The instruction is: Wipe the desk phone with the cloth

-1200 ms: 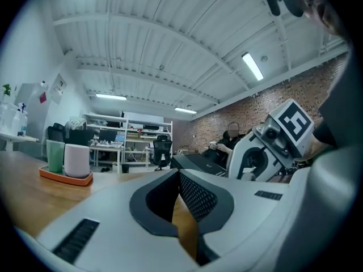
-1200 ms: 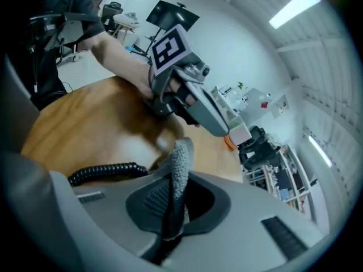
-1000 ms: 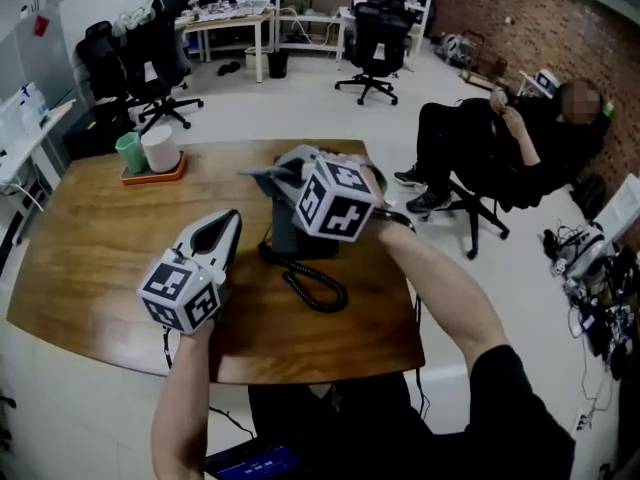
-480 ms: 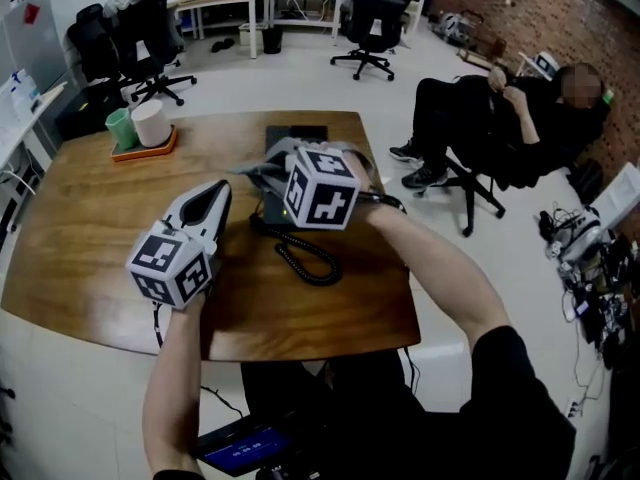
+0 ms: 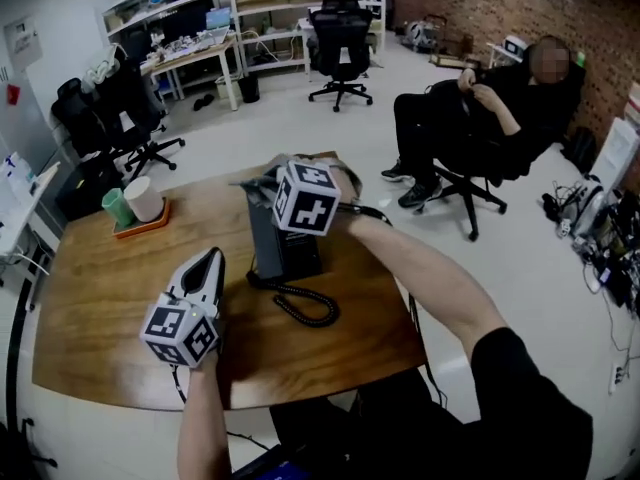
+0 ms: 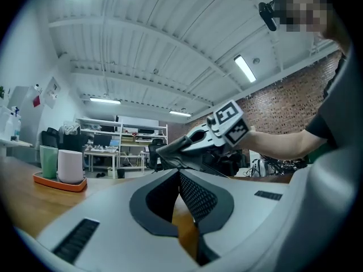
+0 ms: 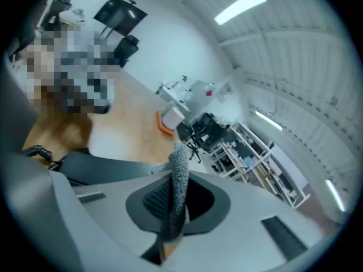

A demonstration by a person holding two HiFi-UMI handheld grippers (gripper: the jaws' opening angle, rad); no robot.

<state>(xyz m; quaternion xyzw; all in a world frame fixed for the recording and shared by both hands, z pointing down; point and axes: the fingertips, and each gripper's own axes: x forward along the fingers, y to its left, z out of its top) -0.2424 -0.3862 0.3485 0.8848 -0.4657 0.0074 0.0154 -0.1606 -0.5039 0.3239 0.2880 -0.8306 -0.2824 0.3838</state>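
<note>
Pinching the grey cloth (image 7: 179, 180), the right gripper (image 5: 258, 182) hovers over the desk phone (image 5: 288, 251); the left gripper (image 5: 208, 263), jaws together and empty, hangs above the wooden table (image 5: 100, 298).

We saw the desk phone (image 5: 285, 240) near the middle of the table (image 5: 90, 303), with its coiled cord (image 5: 308, 306) in front. A tray (image 5: 140, 227) with cups (image 5: 145, 198) stood at the far left. Our left gripper (image 5: 212, 258) was left of the phone. Our right gripper (image 5: 258, 182) was over its far end with the cloth (image 7: 180, 180).

Tabletop (image 5: 110, 288) open left of phone (image 5: 290, 256); cord (image 5: 308, 308) blocks front.
</note>
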